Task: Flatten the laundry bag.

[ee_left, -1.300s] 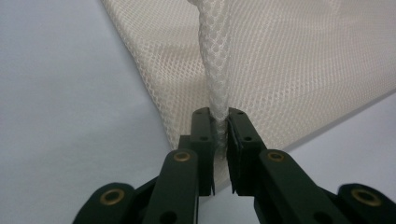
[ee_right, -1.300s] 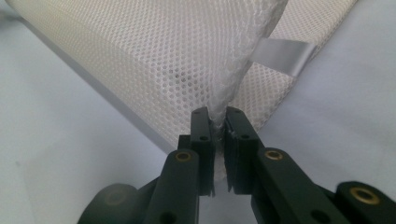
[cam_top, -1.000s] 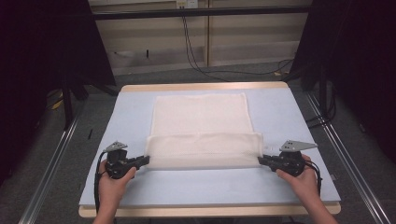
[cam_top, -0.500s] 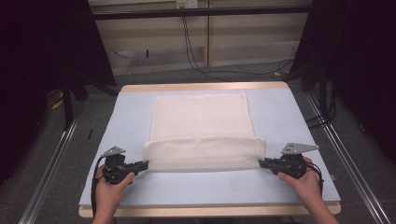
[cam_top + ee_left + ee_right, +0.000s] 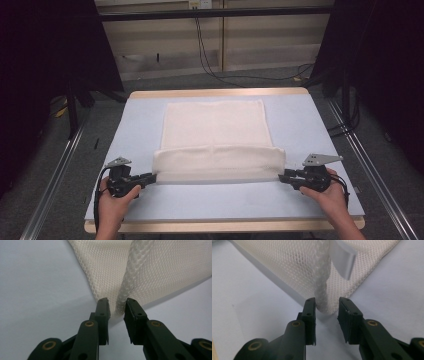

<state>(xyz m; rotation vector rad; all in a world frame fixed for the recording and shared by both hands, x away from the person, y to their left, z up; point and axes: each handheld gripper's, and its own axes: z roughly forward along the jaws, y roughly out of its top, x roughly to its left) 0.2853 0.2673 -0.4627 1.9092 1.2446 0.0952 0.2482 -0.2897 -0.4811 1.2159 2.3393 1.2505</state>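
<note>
A cream mesh cloth (image 5: pixel 215 125) lies flat on the pale blue table (image 5: pixel 300 200), its near part folded back into a band (image 5: pixel 217 165). My left gripper (image 5: pixel 150 177) is at the band's left end and my right gripper (image 5: pixel 282 177) at its right end. In the left gripper view, the cloth's thick hem (image 5: pixel 125 285) stands between the left gripper's (image 5: pixel 117 301) slightly parted jaws. In the right gripper view, the right gripper (image 5: pixel 325 300) has the cloth's corner (image 5: pixel 324 290) between jaws that stand apart. Both pairs of jaws have just been opening, and the pads no longer pinch the cloth.
A white label (image 5: pixel 342 257) hangs from the cloth near the right corner. The table's wooden edge (image 5: pixel 220 92) runs along the far side, with cables (image 5: pixel 210 55) on the floor beyond. Metal rails (image 5: pixel 55 170) flank the table.
The folded band has come a little nearer to the table's front edge and settled on the cloth. The left hand shifted slightly nearer; the right hand stayed.
</note>
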